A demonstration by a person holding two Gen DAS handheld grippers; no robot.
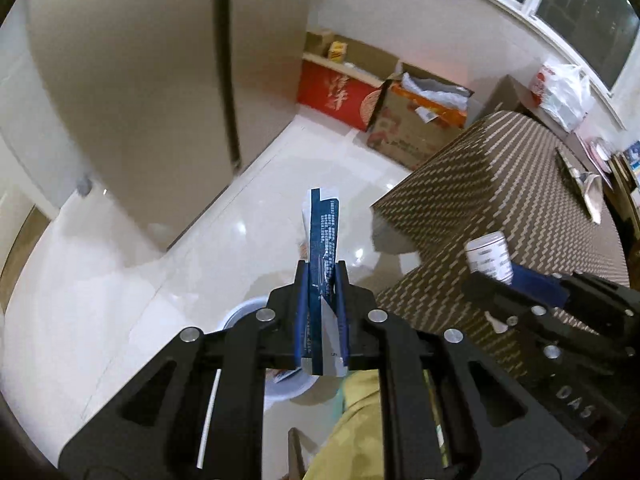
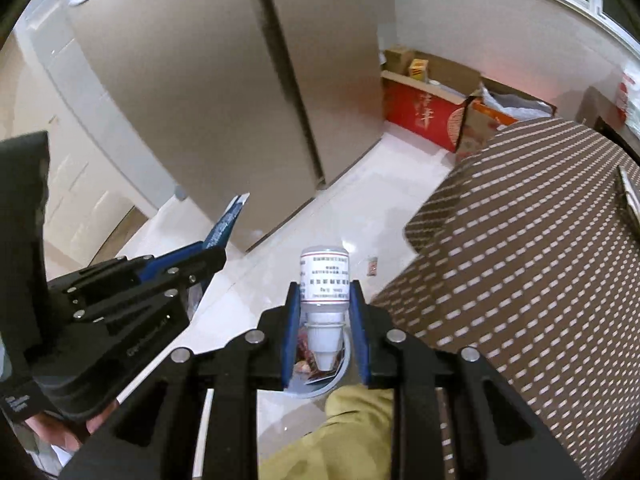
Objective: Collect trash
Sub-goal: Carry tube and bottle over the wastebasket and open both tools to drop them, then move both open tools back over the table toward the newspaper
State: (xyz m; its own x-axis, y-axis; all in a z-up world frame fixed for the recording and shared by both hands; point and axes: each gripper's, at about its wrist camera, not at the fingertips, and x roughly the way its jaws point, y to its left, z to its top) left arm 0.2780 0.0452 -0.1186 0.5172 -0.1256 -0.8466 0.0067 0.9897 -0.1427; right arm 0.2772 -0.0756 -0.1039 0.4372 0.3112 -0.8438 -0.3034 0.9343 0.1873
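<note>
My left gripper is shut on a long blue and white wrapper that sticks up past the fingertips; it also shows in the right wrist view. My right gripper is shut on a small white bottle with a printed label, held with its cap toward the camera; the bottle also shows in the left wrist view. A white trash bin stands on the floor below both grippers, mostly hidden by them; in the right wrist view its rim shows with scraps inside.
A table with a brown patterned cloth is on the right, with a silver packet on it. A tall beige fridge is on the left. Cardboard boxes and a red box stand by the far wall. A small wrapper lies on the floor.
</note>
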